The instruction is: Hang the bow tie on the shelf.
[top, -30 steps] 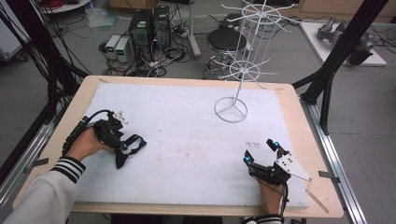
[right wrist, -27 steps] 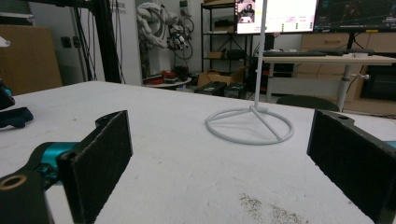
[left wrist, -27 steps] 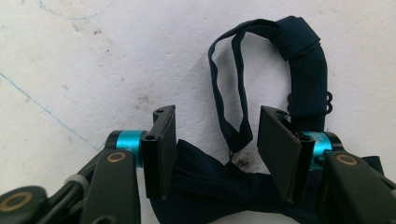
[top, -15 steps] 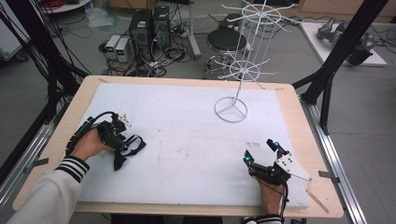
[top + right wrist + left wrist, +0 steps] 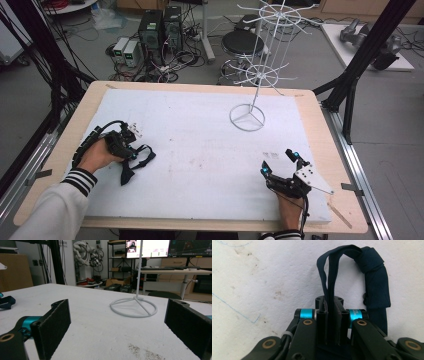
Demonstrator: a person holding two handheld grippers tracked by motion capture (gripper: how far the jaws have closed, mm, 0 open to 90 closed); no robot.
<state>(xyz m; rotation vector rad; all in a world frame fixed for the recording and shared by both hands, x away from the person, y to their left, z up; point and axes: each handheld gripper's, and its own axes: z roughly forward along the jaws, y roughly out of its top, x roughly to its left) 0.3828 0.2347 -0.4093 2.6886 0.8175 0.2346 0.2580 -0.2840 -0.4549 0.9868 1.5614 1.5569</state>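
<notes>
left gripper [image 5: 329, 312]: jaws have just been closing, now pinching the dark strap [image 5: 372, 277] flat on the white table [image 5: 200, 150]
step: grasp made, lift next
right gripper [image 5: 280, 167]: jaws spread, idle
rack [image 5: 250, 112]: likely target, well apart

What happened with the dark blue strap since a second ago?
The left tool has just been closing its jaws, and now they pinch the dark blue strap, which lies looped on the white table. The hand itself stayed put. The right tool kept still and open, with nothing between its jaws, and the white wire stand did not move.
</notes>
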